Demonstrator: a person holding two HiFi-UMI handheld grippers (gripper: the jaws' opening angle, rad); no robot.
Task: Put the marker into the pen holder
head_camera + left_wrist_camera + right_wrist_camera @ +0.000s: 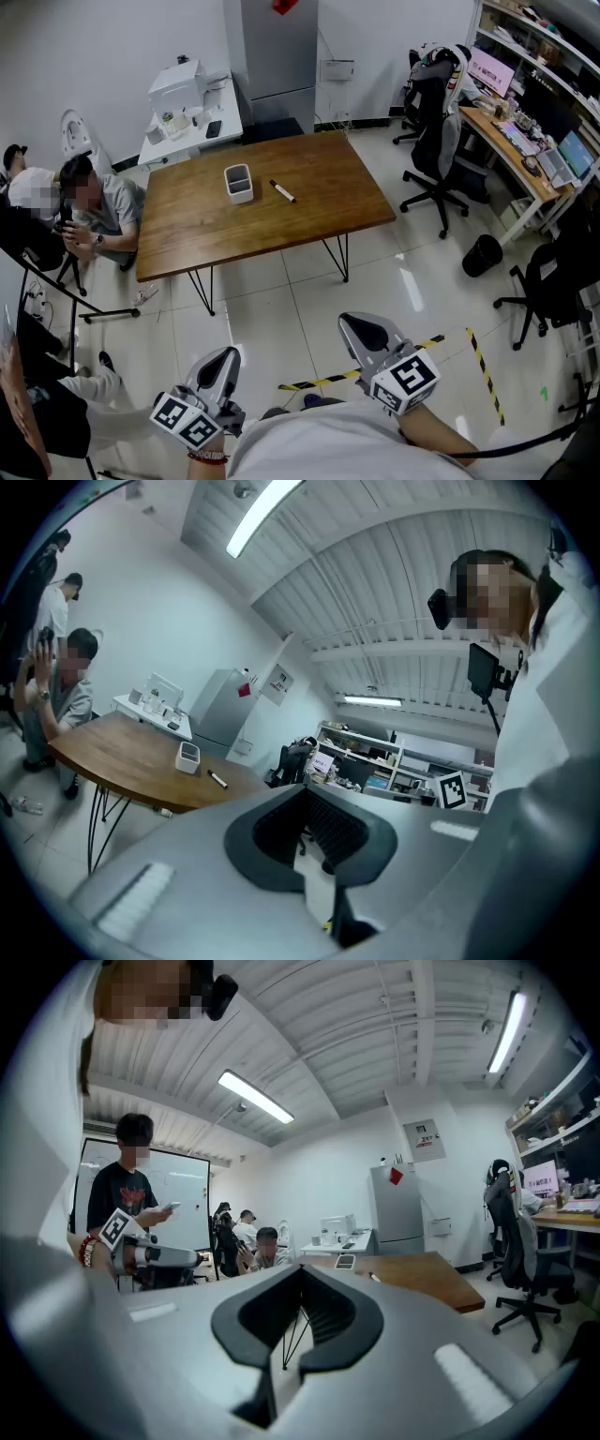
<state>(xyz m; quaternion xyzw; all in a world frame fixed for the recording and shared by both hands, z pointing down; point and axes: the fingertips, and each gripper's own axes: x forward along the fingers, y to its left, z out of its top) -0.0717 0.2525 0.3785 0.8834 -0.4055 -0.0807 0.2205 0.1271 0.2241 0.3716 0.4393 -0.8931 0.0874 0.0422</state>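
The marker (282, 191) is lying on the table (361, 211) just beside the holder (238, 183), well apart from me. I am holding my left claw (218, 366) and right claw (370, 333) pressed together, empty; reaching in like this, I am risking nudging the marker away

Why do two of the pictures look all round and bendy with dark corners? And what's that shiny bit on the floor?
Left gripper view and right gripper view: wide-angle lenses bend the ceiling lines into curves and darken the corners. Head view: straighter and sharp; the shiny patch on the floor to the right of the table is glare, probably reflected ceiling light.
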